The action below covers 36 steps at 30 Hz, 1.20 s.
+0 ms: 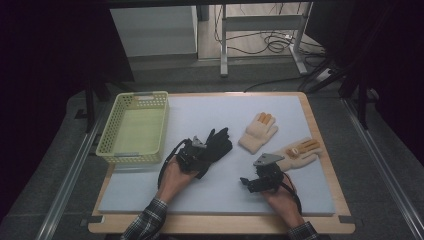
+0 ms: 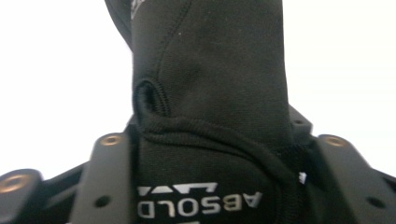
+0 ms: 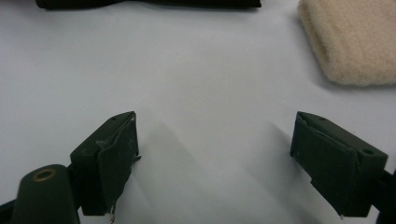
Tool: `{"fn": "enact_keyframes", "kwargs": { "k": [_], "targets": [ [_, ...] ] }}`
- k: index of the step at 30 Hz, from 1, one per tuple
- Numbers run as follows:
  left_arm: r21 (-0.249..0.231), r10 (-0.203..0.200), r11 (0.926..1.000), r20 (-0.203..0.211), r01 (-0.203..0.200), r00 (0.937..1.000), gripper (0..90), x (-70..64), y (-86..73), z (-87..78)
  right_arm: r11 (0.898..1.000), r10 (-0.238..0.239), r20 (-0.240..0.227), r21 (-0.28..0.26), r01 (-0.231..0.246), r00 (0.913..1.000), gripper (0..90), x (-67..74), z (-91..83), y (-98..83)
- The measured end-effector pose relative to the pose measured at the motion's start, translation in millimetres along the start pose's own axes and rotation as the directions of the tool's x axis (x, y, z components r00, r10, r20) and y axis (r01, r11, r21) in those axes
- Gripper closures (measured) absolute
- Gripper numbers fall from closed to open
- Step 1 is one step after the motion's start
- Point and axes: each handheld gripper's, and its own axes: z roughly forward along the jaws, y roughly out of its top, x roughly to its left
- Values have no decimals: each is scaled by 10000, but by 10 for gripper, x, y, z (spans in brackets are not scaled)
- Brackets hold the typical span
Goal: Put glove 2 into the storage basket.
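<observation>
The left gripper (image 1: 202,150) lies low over the table, its jaws clamped on a black glove (image 1: 216,144) (the cuff sits between them). The right gripper (image 1: 246,183) rests nearby, jaws spread wide with nothing between them, pointing leftward.

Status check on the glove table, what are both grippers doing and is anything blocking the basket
Left gripper shut on black glove. Right gripper open, nothing between its jaws. Path to yellow basket looks clear.

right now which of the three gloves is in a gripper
The black glove. The left gripper is shut on its cuff end. The two cream gloves lie untouched on the white mat, and the right gripper is open and empty.
</observation>
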Motion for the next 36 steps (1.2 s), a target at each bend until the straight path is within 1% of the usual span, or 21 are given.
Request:
{"fn": "enact_keyframes", "kwargs": {
  "k": [3,4,8,12,13,17,20,22,25,29,30,36],
  "targets": [
    [21,1,10000,5,-1,10000,587,-10,21,-8,10000,2,-1,1,-2,10000,149,0,0,0],
    [25,-21,10000,7,21,10000,594,-9,25,-11,10000,-1,-1,0,1,10000,149,0,0,0],
    [78,-212,9997,175,211,9996,611,21,48,-24,10000,-2,-3,2,2,10000,149,0,-1,0],
    [53,-248,9997,33,247,9997,618,27,87,-60,10000,-3,-4,1,3,10000,149,-1,-1,0],
    [10,-333,9994,42,333,9994,619,30,98,-75,10000,-4,-4,0,4,10000,149,-1,-1,0],
    [-143,-370,9992,88,371,9993,619,44,161,-154,10000,-4,-2,-2,4,10000,149,0,0,0],
    [-148,-352,9993,64,353,9994,619,64,220,-221,10000,1,0,4,-1,10000,149,0,-1,0],
    [-214,-446,9988,6,446,9990,619,78,258,-269,10000,-7,2,8,7,10000,149,-1,-1,0],
    [-331,-581,9978,49,583,9983,618,114,313,-342,10000,-4,3,6,4,10000,149,0,-1,0],
    [-393,-613,9974,-123,608,9980,617,156,387,-449,10000,-17,2,-4,17,10000,149,-1,-1,0],
    [-438,-676,9968,-141,669,9976,616,162,400,-469,10000,-14,1,-5,14,10000,149,-1,-1,0],
    [-461,-746,9963,-435,726,9963,614,269,492,-643,10000,-10,1,-10,10,10000,149,-1,0,0]
  ]
}}
